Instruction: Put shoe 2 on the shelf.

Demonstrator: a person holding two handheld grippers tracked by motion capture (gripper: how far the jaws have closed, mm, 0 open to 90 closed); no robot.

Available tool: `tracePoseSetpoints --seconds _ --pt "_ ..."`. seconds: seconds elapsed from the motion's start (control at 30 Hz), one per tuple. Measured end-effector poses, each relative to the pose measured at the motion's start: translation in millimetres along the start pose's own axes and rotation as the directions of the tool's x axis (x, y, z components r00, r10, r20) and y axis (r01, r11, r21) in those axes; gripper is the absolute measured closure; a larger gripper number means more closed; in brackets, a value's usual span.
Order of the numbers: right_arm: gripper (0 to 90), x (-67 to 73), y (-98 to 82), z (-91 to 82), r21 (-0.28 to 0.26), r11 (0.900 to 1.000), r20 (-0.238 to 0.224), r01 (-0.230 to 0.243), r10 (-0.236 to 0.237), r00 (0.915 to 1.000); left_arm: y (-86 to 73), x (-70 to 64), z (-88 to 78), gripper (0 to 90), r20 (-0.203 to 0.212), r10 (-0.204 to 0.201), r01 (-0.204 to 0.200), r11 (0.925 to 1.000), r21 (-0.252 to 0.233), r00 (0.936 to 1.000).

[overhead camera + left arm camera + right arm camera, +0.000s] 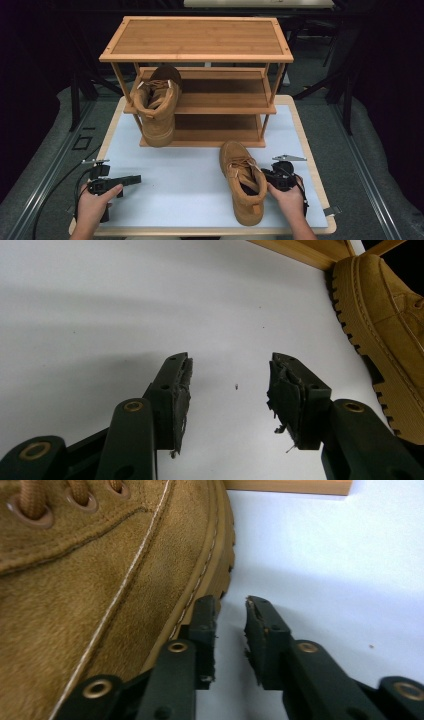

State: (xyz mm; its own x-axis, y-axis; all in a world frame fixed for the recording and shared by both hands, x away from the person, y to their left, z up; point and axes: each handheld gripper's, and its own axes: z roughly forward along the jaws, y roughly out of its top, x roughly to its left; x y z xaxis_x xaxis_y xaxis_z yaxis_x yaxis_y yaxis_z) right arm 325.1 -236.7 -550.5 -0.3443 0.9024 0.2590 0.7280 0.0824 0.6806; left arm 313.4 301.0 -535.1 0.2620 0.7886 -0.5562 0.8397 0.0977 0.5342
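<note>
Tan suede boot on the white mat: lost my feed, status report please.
Right gripper open beside tan suede boot, nothing between jaws. Left gripper open over white mat, empty. Second tan boot leans against bamboo shoe rack; nothing blocking.

wooden shoe rack (196, 37), second boot (157, 107), white tabletop (175, 185)

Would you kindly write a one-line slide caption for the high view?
Tan boot on the white table beside the open right gripper, its mate on the wooden rack.
</note>
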Motion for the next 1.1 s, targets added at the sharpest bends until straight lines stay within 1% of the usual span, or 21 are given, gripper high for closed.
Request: tracePoseSetpoints --seconds 0.13,0.17,0.2,0.23,0.27,0.3,0.33,0.4,0.43,0.5,0.53,0.67,0.7,0.73,0.8,0.87,0.9,0.93,1.0,1.03,1.1 --pt "62.4 1.1 4.2 -5.5 0.039 0.999 0.012 0.015 -0.015 0.9998 -0.2 0.1 0.2 50.0 -0.003 0.003 -0.003 1.0000 -0.009 1.0000" --pt "60.6 1.8 5.3 -6.6 0.056 0.998 0.030 0.023 -0.025 0.9993 -0.4 0.2 0.3 50.0 -0.002 0.002 -0.002 1.0000 -0.009 1.0000" --pt "58.8 3.4 6.3 -8.0 0.068 0.997 0.077 0.039 -0.044 0.9960 -0.6 0.4 0.2 50.0 -0.002 0.002 -0.002 1.0000 -0.008 1.0000" --pt "56.7 2.1 7.8 -10.3 0.089 0.995 0.028 0.051 -0.054 0.9981 -0.7 0.5 -0.1 50.0 -0.001 0.000 0.000 1.0000 -0.007 1.0000" --pt "55.3 2.8 9.4 -11.8 0.111 0.992 0.055 0.067 -0.073 0.9958 -0.7 0.5 -0.5 50.0 -0.001 -0.002 0.002 1.0000 -0.006 1.0000" --pt "54.8 4.5 10.1 -12.3 0.120 0.990 0.109 0.074 -0.087 0.9903 -0.7 0.6 -0.8 50.0 0.000 -0.002 0.002 1.0000 -0.008 1.0000" --pt "54.0 4.3 11.3 -13.4 0.136 0.988 0.106 0.078 -0.093 0.9900 -0.5 0.9 -1.1 50.0 0.001 0.001 -0.001 0.9999 -0.010 1.0000" --pt "51.8 3.3 15.6 -16.3 0.196 0.977 0.081 0.078 -0.096 0.9921 -0.3 1.0 -1.9 50.0 0.003 0.001 -0.001 1.0000 -0.009 1.0000" --pt "51.7 5.8 16.8 -17.0 0.206 0.976 0.140 0.074 -0.105 0.9846 -0.3 0.3 -1.8 50.0 0.003 -0.008 0.009 0.9998 -0.015 1.0000" --pt "51.1 5.6 23.2 -20.9 0.282 0.958 0.085 0.059 -0.086 0.9927 -0.3 0.3 -1.7 50.0 0.003 -0.010 0.010 0.9999 -0.014 0.9999" --pt "51.1 5.7 25.2 -21.8 0.315 0.947 0.070 0.061 -0.087 0.9938 -0.2 0.6 -2.0 50.0 0.002 -0.005 0.005 0.9999 -0.010 1.0000" --pt "51.4 5.9 32.8 -24.1 0.514 0.856 0.066 0.059 -0.108 0.9920 -0.2 1.1 -1.5 49.9 0.007 0.000 0.000 0.9999 -0.011 1.0000" --pt "51.6 5.6 34.3 -25.2 0.541 0.838 0.071 0.062 -0.120 0.9903 -0.1 1.0 -1.3 49.9 0.006 0.001 -0.001 1.0000 -0.009 1.0000" --pt "51.7 5.1 37.8 -27.9 0.588 0.807 0.082 0.056 -0.129 0.9882 -0.1 1.0 -1.3 49.8 0.006 0.002 -0.002 1.0000 -0.008 1.0000" --pt "51.6 4.2 41.5 -30.2 0.626 0.778 0.091 0.047 -0.133 0.9870 0.0 0.4 -0.9 49.8 0.005 -0.002 0.002 0.9999 -0.010 1.0000" --pt "51.2 4.9 47.2 -34.2 0.673 0.740 0.109 0.017 -0.122 0.9865 0.1 0.1 -1.0 49.8 0.005 -0.002 0.002 0.9999 -0.010 1.0000" --pt "51.3 5.2 49.2 -35.6 0.685 0.729 0.113 0.011 -0.121 0.9862 0.1 0.5 -1.3 49.8 0.007 0.002 -0.002 1.0000 -0.008 1.0000" --pt "51.2 6.8 52.8 -38.6 0.702 0.712 0.120 -0.007 -0.108 0.9869 0.0 0.5 -1.2 49.8 0.008 0.003 -0.003 1.0000 -0.009 1.0000" --pt "51.6 9.8 58.1 -43.7 0.717 0.696 0.137 -0.031 -0.097 0.9857 -0.1 0.5 -1.0 49.7 0.006 0.005 -0.005 1.0000 -0.006 1.0000" --pt "52.2 11.5 60.8 -46.1 0.730 0.682 0.145 -0.045 -0.089 0.9855 -0.2 0.6 -0.8 49.7 0.008 0.005 -0.005 1.0000 -0.007 1.0000" --pt "52.8 14.7 65.9 -51.6 0.736 0.675 0.147 -0.052 -0.085 0.9854 -0.3 0.2 -0.9 49.7 0.006 0.004 -0.004 1.0000 -0.005 1.0000"
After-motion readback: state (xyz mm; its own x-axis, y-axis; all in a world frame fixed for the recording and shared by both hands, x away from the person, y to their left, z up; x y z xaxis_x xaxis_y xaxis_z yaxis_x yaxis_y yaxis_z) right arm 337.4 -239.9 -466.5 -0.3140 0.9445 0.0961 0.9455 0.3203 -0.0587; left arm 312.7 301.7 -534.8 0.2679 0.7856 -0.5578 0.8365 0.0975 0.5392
